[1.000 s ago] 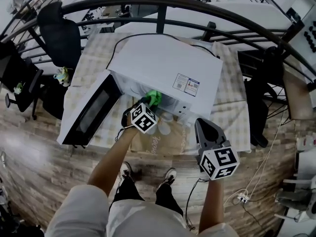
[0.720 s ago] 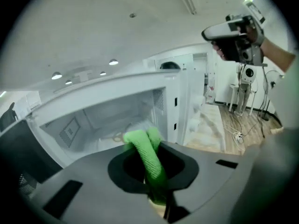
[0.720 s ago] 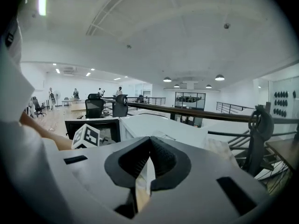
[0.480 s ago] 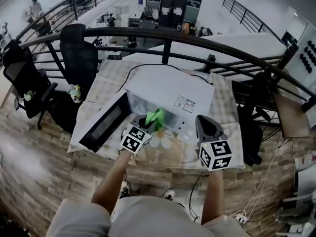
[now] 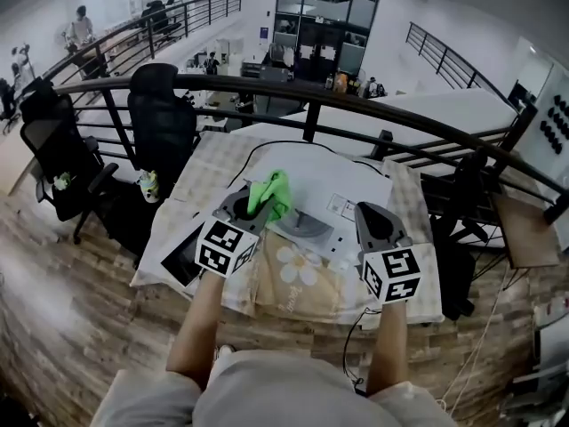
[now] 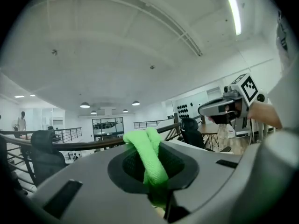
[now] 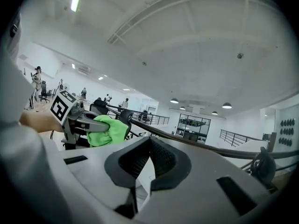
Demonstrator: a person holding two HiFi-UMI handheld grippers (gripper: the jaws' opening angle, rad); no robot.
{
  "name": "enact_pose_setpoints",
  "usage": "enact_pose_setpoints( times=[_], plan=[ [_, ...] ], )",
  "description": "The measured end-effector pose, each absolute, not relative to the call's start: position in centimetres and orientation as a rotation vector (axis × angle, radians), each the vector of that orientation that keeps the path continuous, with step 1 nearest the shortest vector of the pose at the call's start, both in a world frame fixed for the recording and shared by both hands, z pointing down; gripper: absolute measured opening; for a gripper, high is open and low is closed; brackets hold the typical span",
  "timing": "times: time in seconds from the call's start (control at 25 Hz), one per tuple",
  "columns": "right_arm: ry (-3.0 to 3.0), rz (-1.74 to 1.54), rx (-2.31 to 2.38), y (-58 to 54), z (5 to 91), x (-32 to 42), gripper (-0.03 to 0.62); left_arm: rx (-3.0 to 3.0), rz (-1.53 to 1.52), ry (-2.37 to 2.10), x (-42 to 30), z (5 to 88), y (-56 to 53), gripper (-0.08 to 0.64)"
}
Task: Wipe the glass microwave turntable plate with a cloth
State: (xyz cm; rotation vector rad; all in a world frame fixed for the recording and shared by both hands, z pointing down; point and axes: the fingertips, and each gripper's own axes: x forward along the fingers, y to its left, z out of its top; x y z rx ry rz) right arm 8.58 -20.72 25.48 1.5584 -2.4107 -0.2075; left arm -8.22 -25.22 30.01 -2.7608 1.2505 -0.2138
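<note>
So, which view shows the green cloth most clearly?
The left gripper view: the green cloth sits large, pinched between the jaws. The head view shows it small; the right gripper view, off to the left.

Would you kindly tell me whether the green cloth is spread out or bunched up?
Bunched up: the green cloth is a folded wad pinched in the left gripper.

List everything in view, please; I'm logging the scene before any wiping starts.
microwave: one, white, on the table, door open at its left
cloth: one, green, over the microwave
mat: one, tan with white flower, table's near edge
table: one, checked cover, by the railing
office chairs: two, black, left of the table
railing: one, black, behind the table
left gripper: grey, shut on the cloth
right gripper: grey, shut, empty
</note>
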Motion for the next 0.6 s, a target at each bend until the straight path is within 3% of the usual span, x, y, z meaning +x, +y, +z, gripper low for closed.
enact_pose_setpoints(
  times=[0.6],
  plan=[
    [-2.406, -0.284, 1.552, -18.9, 22.9, 6.0, 0.014, -2.627, -0.213, 1.25, -10.0, 26.0, -22.8, 0.049]
  ],
)
